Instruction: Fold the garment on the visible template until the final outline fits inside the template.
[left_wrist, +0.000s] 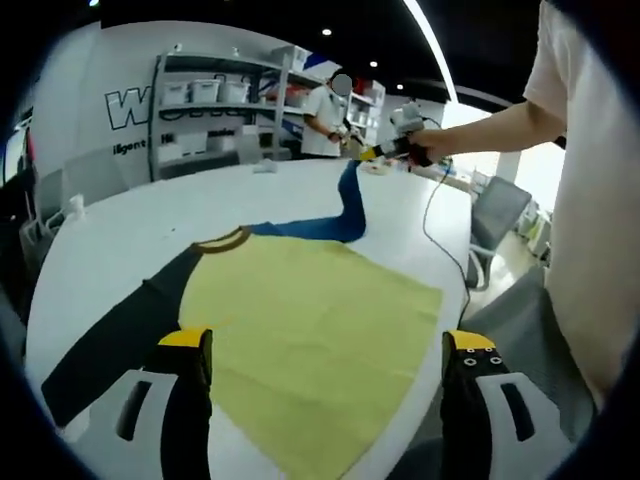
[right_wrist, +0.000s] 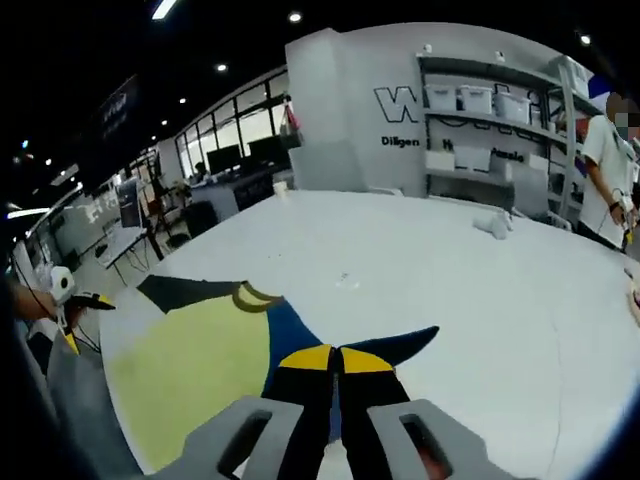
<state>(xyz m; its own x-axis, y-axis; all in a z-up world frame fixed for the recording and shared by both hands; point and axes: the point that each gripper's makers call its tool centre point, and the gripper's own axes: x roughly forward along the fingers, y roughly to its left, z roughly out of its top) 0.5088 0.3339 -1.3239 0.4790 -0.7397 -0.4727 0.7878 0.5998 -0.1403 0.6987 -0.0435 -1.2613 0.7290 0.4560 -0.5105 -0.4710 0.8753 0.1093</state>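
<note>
While the yellow shirt (left_wrist: 300, 340) lies flat near the tabletop's (left_wrist: 120, 230) rounded near edge, the right gripper (right_wrist: 337, 365) holds the blue sleeve (left_wrist: 340, 215) clamped between its yellow-tipped jaws and lifts it off the white surface. In the left gripper view the sleeve rises as a narrow strip from the shoulder up to that gripper (left_wrist: 385, 152), held out over the far side of the tabletop at the end of the person's arm (left_wrist: 490, 125). The sleeve's long axis runs away from the body of the shirt — the coming fold, by this reading, turns on swinging it back across the yellow panel, and the right gripper is the one placed to do it.

The left gripper (left_wrist: 325, 360) hovers over the hem end with its jaws spread wide, gripping nothing. The dark sleeve (left_wrist: 110, 340) lies spread toward the tabletop's left edge, untouched.

The shirt is soft, matte knit — a pale yellow torso, a ribbed olive collar (left_wrist: 225, 240), one blue sleeve and one near-black. The tabletop is smooth, white and glossy. No template outline can be made out under the cloth. Metal shelving (left_wrist: 215, 110) with white bins stands behind, where another person (left_wrist: 325, 120) stands.
</note>
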